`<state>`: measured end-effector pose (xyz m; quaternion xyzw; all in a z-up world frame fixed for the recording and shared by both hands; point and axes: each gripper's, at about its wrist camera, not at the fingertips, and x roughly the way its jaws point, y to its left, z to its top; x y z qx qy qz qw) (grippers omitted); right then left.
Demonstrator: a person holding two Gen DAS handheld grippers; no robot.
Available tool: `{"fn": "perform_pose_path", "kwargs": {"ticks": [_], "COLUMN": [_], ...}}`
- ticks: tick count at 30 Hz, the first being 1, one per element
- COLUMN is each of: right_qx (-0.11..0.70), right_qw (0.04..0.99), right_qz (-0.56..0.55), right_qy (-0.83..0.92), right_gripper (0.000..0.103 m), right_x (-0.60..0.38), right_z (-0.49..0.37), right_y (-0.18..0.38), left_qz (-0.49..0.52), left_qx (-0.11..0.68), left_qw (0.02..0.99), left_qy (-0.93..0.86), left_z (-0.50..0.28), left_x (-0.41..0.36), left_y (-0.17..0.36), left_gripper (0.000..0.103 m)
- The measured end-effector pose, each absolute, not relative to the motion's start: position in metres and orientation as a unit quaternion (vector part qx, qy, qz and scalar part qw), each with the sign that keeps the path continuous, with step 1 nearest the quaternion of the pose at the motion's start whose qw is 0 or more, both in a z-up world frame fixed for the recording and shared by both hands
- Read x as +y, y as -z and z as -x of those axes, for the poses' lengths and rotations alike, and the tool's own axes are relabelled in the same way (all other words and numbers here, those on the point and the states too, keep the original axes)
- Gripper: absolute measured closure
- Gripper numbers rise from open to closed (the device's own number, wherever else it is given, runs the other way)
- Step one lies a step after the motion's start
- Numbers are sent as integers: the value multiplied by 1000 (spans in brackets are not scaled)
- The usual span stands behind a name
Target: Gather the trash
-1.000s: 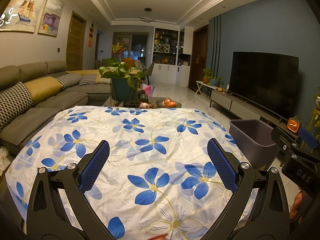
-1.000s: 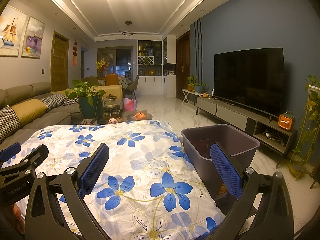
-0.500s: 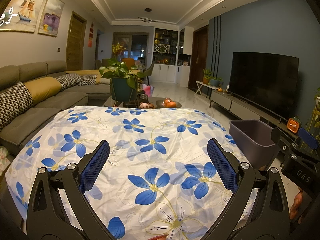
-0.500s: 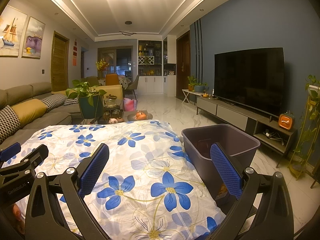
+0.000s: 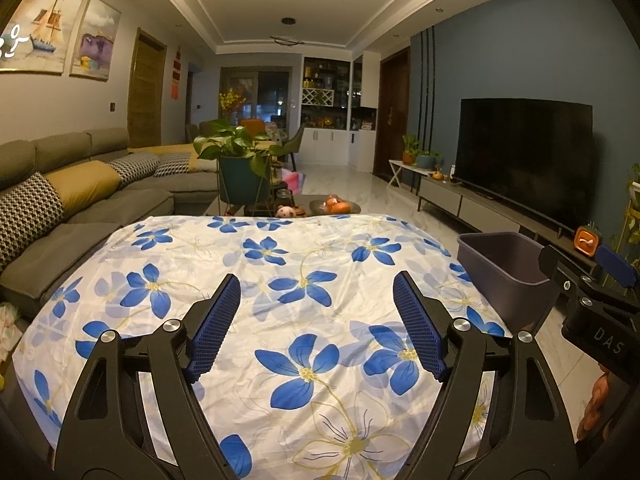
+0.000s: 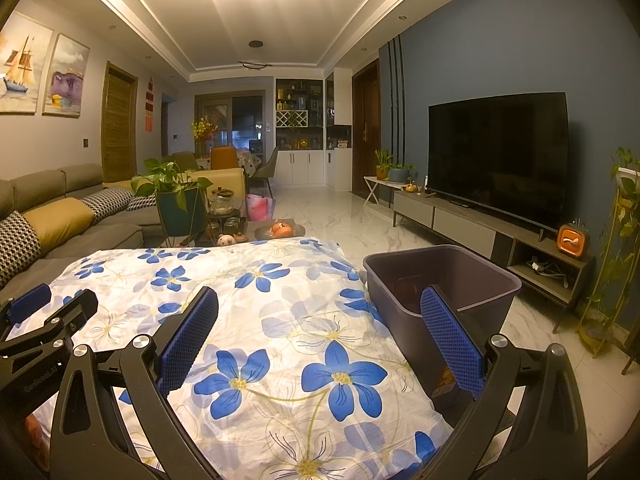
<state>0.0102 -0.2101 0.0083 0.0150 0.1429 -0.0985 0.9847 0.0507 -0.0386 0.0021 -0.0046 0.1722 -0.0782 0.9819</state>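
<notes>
A dark purple bin (image 6: pixel 444 284) stands at the right edge of a table under a white cloth with blue flowers (image 6: pixel 256 300); it also shows in the left wrist view (image 5: pixel 504 264). Something small and dark lies inside the bin. No loose trash shows on the cloth (image 5: pixel 280 280). My left gripper (image 5: pixel 318 320) is open and empty above the cloth's near part. My right gripper (image 6: pixel 320 332) is open and empty, its right finger in front of the bin's near wall.
A grey sofa (image 5: pixel 72 196) runs along the left. A potted plant (image 5: pixel 240 168) and a low table with fruit (image 6: pixel 280 230) stand beyond the cloth. A TV (image 6: pixel 500 152) on a low cabinet lines the right wall. Marble floor lies between.
</notes>
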Motion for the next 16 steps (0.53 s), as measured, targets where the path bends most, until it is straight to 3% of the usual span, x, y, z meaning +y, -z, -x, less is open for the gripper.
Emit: {"fn": "perform_pose_path", "kwargs": {"ticks": [6, 10, 16], "right_qx": [142, 142, 141], "right_qw": [985, 985, 985], "right_qz": [-15, -17, -19], "right_qy": [99, 98, 97], "right_gripper": [6, 6, 6], "right_x": [-211, -209, -208], "right_z": [-10, -11, -11], "right_y": [-9, -10, -11], "left_qz": [3, -3, -8], "left_qx": [174, 172, 174], "left_qw": [982, 982, 981], "left_qy": [78, 75, 79], "left_z": [-51, -54, -53], "left_x": [-40, -35, -35], "left_y": [-1, -1, -1], "left_gripper": [23, 14, 14]}}
